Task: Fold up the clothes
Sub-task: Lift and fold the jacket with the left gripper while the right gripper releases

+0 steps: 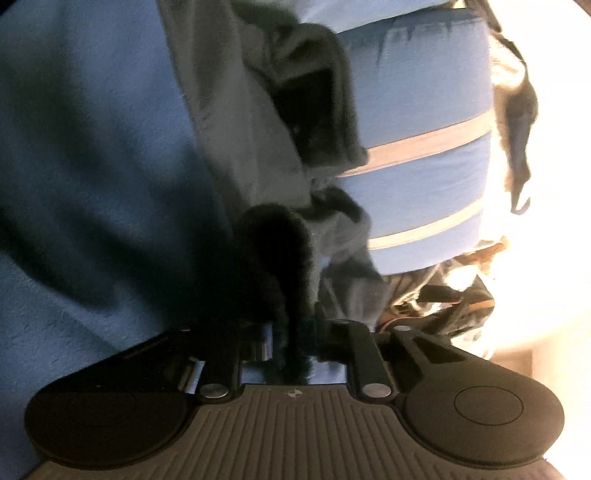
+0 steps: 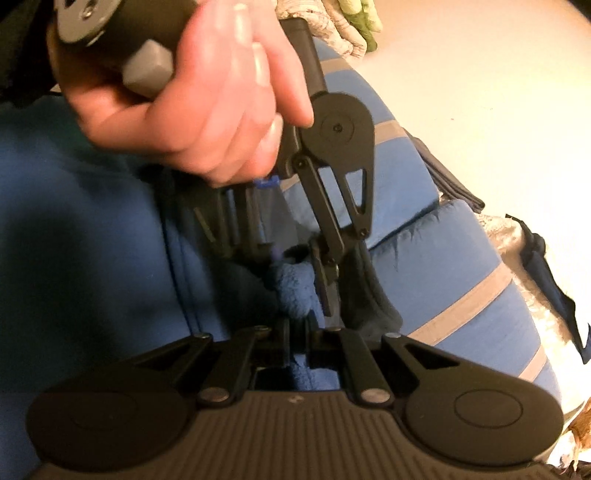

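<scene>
Pale, brightly lit floor or bed surface point(image 2: 480, 92) shows at the far right of both views; most of each frame is filled with cloth. The task's thing is a blue fleece garment point(image 1: 92, 166), spread wide on the left and bunched into dark fuzzy folds near the middle. Left gripper point(image 1: 295, 350): jaws drawn close together with a ridge of the fleece pinched between them, so it is clenched on the garment. Right gripper point(image 2: 297, 347): jaws likewise nearly together with a tuft of the same blue fleece between them, gripping it. In the right wrist view the left gripper hangs just beyond, pointing down into the same bunch, with the person's left hand point(image 2: 192, 92) wrapped round its handle and trigger. Both grips sit very near each other on one bunched edge, likely to gather a hem or corner so it can be lifted and laid over as one fold. Just right of the bunch lies blue fabric with grey stripes point(image 1: 417, 147), puffy and stacked; whether it is a folded item or bedding, cannot tell. Patterned cloth point(image 2: 332, 22) far beyond.
</scene>
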### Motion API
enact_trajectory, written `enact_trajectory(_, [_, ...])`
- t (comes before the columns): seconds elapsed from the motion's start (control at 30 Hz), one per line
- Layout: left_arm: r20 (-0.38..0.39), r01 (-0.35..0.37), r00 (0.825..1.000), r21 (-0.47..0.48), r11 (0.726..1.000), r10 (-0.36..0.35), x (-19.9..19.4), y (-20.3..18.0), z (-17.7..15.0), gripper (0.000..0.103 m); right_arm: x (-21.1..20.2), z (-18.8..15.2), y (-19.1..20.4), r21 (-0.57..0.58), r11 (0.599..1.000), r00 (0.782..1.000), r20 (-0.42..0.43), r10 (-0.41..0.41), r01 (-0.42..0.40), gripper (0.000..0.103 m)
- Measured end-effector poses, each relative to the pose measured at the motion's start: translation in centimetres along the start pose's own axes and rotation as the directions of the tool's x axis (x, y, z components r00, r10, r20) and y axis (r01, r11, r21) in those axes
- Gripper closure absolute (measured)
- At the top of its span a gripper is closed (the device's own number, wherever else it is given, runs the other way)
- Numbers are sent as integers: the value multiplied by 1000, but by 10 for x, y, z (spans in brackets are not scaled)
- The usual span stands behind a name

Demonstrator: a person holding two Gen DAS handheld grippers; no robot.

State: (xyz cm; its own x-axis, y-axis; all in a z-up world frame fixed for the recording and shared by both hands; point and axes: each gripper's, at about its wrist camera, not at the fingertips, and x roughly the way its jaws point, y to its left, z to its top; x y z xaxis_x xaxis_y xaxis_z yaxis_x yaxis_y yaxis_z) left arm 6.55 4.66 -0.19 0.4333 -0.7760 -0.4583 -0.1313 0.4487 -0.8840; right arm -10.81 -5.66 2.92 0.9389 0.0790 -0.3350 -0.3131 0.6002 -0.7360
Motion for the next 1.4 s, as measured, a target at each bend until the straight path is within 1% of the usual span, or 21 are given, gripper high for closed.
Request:
enact_trajectory(0.03, [12,12,1000,16,1000,-12,-2,-2,-1,87,0,1,0,2,1000,1000,0,-10,10,76])
enact_trajectory(0.07, [24,22,999,33,999,-23,-3,-5,-1,87,0,1,0,7,1000,1000,-4,-21,21,62])
enact_trajectory(0.1, [37,37,999,46,998,-39,-6,-8,-1,88,1,2,-2,16,999,1000,-15,-27,28,56])
enact_trajectory(0.17, [58,70,996,57,996,-73,-11,-13,0,88,6,1,-4,27,998,997,-47,-63,65,30])
enact_trajectory(0.2, [69,87,993,59,994,-91,-14,-15,1,88,10,0,-5,25,995,994,-65,-92,94,25])
enact_trajectory(0.33, [107,143,983,63,988,-149,-26,-18,4,88,27,-7,-20,51,978,968,-160,-194,204,19])
enact_trajectory(0.47, [136,197,970,55,979,-203,-33,-20,7,88,43,-16,-46,99,946,926,-258,-276,309,15])
enact_trajectory(0.57, [168,261,949,61,963,-268,-42,-24,10,88,54,-37,-76,162,913,888,-346,-302,374,14])
enact_trajectory(0.67, [220,331,915,69,941,-338,-57,-28,14,88,65,-58,-107,220,871,843,-435,-317,440,13])
enact_trajectory(0.7, [246,345,903,75,936,-352,-64,-28,16,88,69,-65,-117,237,854,827,-463,-319,462,13])
enact_trajectory(0.73, [272,356,890,82,931,-365,-71,-29,17,89,72,-76,-135,278,827,810,-496,-312,488,12])
enact_trajectory(0.8, [309,375,873,72,924,-378,-81,-26,21,89,68,-100,-168,394,767,800,-547,-248,507,11])
enact_trajectory(0.83, [327,383,864,67,921,-383,-86,-24,23,89,66,-112,-184,449,731,795,-568,-212,515,11])
enact_trajectory(0.87, [343,386,859,55,921,-380,-89,-22,25,89,64,-123,-201,500,690,791,-586,-174,523,10])
enact_trajectory(0.9, [352,383,858,43,923,-373,-91,-20,26,89,62,-135,-217,549,646,787,-602,-135,530,8])
enact_trajectory(0.93, [360,380,859,30,925,-365,-92,-18,28,89,64,-139,-225,557,657,794,-598,-107,508,3])
enact_trajectory(1.03, [361,356,869,17,934,-338,-88,-18,28,89,71,-146,-245,560,712,814,-581,-27,423,2])
enact_trajectory(1.1, [360,322,879,32,946,-311,-85,-23,28,89,75,-151,-258,561,744,822,-569,28,363,0])
enact_trajectory(1.2, [349,270,896,62,961,-275,-81,-30,27,89,82,-158,-279,560,784,826,-553,111,269,0])
enact_trajectory(1.3, [333,228,911,87,970,-243,-77,-34,25,89,89,-165,-299,556,813,821,-537,194,172,0])
enact_trajectory(1.4, [309,185,928,99,978,-207,-69,-34,24,89,88,-174,-298,603,777,816,-532,226,178,0])
